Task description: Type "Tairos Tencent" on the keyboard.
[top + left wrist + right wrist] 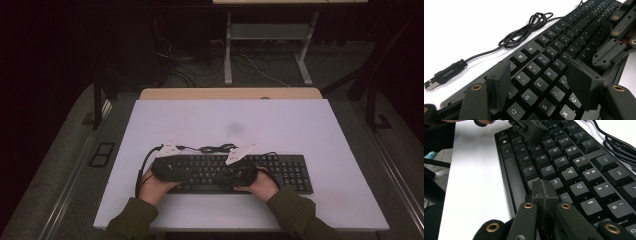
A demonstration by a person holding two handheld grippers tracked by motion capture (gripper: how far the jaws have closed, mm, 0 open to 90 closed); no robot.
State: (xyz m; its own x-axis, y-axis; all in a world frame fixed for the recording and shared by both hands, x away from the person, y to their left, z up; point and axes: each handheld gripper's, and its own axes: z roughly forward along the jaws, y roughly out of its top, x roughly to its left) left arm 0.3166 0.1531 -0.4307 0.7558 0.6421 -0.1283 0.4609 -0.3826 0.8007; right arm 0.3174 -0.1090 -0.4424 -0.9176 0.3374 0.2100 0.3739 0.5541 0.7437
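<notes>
Desk (210,120): white top, lit from above, dark floor around it. I take the keyboard as my landmark for every place below.

Keyboard (280,172): black, full size, lying flat on the near half of the desk, long side parallel to the near edge. Its left two thirds are under my two claws; the number pad end sticks out bare to the right.

Left claw (544,82): over the keyboard's left end, above the letter keys around W, E, R, D. Jaws stand moderately apart with nothing between them; I can read keycaps through the gap. Whether the pad tips touch the keys I cannot tell.

Right claw (544,191): over the keyboard's middle, its tip just at the lower letter row beside H. Jaws pressed fully together, pad on pad, holding nothing.

Hands: left hand (152,186) and right hand (261,186) sit at the keyboard's near edge, green sleeves behind them.

Cable (524,31): black, bundled in loose loops on the desk just beyond the keyboard's far edge.

USB plug (431,84): at the cable's free end, lying off the keyboard's left far corner, unplugged.
</notes>
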